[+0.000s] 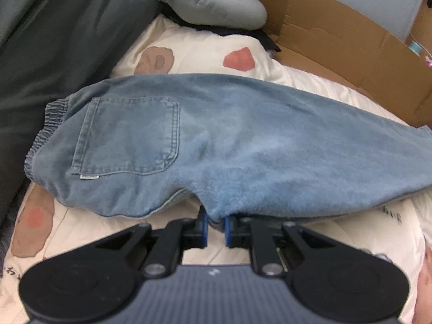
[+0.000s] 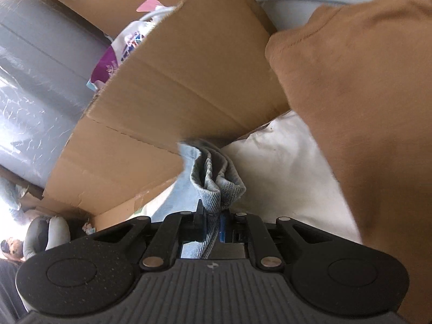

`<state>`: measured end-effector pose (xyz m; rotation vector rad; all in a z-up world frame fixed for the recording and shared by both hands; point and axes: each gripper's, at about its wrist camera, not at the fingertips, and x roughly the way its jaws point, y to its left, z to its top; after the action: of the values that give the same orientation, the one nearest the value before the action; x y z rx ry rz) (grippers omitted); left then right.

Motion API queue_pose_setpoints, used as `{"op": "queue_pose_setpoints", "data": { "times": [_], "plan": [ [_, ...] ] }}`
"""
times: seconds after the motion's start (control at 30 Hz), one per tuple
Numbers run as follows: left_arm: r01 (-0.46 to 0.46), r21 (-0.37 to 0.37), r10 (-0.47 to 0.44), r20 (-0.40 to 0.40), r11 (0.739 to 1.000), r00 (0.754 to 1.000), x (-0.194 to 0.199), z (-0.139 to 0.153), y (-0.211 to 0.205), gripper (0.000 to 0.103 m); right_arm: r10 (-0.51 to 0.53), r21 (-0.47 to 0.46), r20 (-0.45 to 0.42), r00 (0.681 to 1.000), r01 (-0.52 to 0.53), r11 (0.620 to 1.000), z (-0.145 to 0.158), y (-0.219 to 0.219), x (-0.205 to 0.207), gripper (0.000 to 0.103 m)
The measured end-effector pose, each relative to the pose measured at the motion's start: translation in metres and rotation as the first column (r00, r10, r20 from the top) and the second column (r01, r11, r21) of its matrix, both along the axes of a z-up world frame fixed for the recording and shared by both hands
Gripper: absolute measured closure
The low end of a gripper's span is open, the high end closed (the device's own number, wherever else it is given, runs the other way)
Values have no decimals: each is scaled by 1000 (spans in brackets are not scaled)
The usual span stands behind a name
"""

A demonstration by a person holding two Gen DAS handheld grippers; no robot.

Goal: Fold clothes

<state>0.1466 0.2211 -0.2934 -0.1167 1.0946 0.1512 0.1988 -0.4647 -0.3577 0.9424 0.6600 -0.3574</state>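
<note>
Pinching blue jeans [image 1: 216, 140] on the bed [image 1: 189, 51], left gripper [image 1: 216, 225] and right gripper [image 2: 214, 222] each clamp denim, mid-fold; next likely carries the held edges across.

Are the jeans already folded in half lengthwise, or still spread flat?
Folded lengthwise: the jeans lie one leg over the other on the bedding, a single back pocket facing up. No crosswise fold yet.

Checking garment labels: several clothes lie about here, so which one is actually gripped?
The blue jeans, pinched by both the left gripper and right gripper; the grey garment and brown garment lie untouched.
</note>
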Motion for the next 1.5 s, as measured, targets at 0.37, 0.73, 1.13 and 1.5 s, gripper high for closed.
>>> {"op": "queue_pose_setpoints", "data": {
  "times": [0.37, 0.73, 1.13, 1.5],
  "plan": [
    [13, -34, -15, -42, 999, 999, 6, 34, 25, 91, 53, -24, -73, 996, -55, 998, 62, 26, -70, 96],
    [52, 44, -49, -65, 998, 997, 24, 49, 16, 91, 79, -28, -40, 996, -80, 996, 75, 37, -83, 96],
    [-9, 24, 11, -95, 1000, 995, -27, 55, 7, 91, 48, 20, -5, 999, -48, 999, 82, 34, -149, 96],
    [-32, -33, 27, -136, 999, 990, -68, 27, 5, 92, 8, -5, -89, 996, -9, 1000, 73, 54, -223, 96]
  ]
}}
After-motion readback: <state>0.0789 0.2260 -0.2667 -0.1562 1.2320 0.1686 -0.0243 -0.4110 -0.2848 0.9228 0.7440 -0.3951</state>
